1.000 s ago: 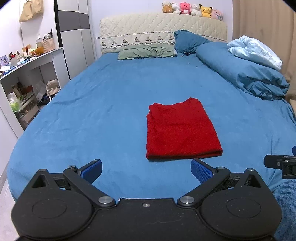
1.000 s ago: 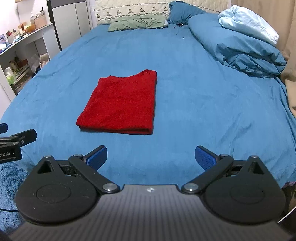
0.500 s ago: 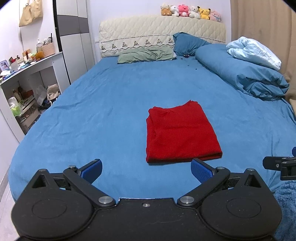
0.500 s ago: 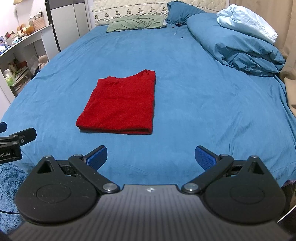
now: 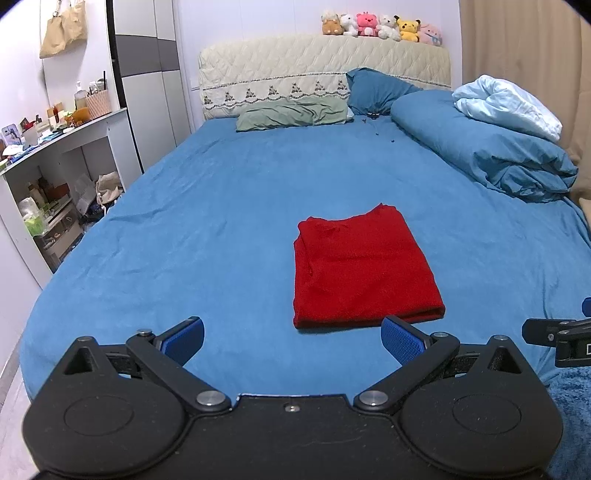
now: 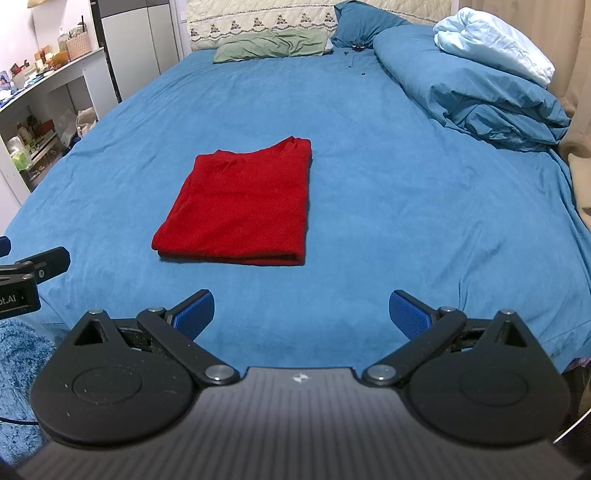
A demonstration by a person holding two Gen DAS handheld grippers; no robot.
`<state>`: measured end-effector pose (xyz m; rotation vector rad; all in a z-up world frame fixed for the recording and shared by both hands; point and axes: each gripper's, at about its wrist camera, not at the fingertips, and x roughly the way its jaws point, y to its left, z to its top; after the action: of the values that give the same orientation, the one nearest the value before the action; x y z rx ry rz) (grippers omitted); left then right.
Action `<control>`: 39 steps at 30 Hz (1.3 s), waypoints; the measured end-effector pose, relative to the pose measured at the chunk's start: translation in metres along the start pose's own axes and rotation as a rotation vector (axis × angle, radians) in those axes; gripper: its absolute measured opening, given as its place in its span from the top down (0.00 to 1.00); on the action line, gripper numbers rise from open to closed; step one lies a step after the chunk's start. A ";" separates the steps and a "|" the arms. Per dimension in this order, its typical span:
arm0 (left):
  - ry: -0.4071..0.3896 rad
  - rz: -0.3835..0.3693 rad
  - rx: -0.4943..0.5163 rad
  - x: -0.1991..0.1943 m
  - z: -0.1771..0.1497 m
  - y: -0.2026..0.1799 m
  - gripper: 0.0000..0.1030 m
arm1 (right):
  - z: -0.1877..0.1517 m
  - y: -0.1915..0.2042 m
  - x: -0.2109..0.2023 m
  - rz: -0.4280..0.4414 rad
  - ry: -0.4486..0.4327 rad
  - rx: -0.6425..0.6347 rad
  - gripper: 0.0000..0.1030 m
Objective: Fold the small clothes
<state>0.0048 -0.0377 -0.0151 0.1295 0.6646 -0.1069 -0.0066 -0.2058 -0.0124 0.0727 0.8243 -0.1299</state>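
Note:
A red garment (image 5: 360,266) lies folded into a flat rectangle on the blue bed sheet (image 5: 207,221); it also shows in the right wrist view (image 6: 243,206). My left gripper (image 5: 293,341) is open and empty, held back from the garment near the bed's foot edge. My right gripper (image 6: 301,315) is open and empty, also short of the garment, to its right. The right gripper's tip shows at the right edge of the left wrist view (image 5: 554,332), and the left gripper's tip at the left edge of the right wrist view (image 6: 33,266).
A rolled blue duvet (image 5: 487,155) with a pale blue blanket (image 5: 509,107) lies along the bed's right side. Pillows (image 5: 295,114) and a headboard with plush toys (image 5: 380,26) are at the far end. A cluttered white shelf unit (image 5: 55,166) stands left. A blue rug (image 6: 18,354) lies below.
Both grippers have drawn back and tilted up a little, so the garment sits slightly farther off. Both stay open and the garment has not moved.

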 end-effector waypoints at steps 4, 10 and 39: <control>-0.005 0.000 0.002 -0.001 0.001 0.002 0.00 | 0.000 -0.001 0.001 0.000 0.000 -0.001 0.00; -0.015 0.006 0.005 -0.002 0.002 0.001 0.00 | -0.001 -0.002 0.002 0.001 0.003 -0.001 0.00; -0.035 0.007 0.003 -0.003 0.004 -0.003 0.00 | -0.003 0.000 0.002 0.000 0.002 -0.001 0.00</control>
<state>0.0050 -0.0412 -0.0103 0.1322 0.6289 -0.1029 -0.0069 -0.2060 -0.0160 0.0718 0.8266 -0.1297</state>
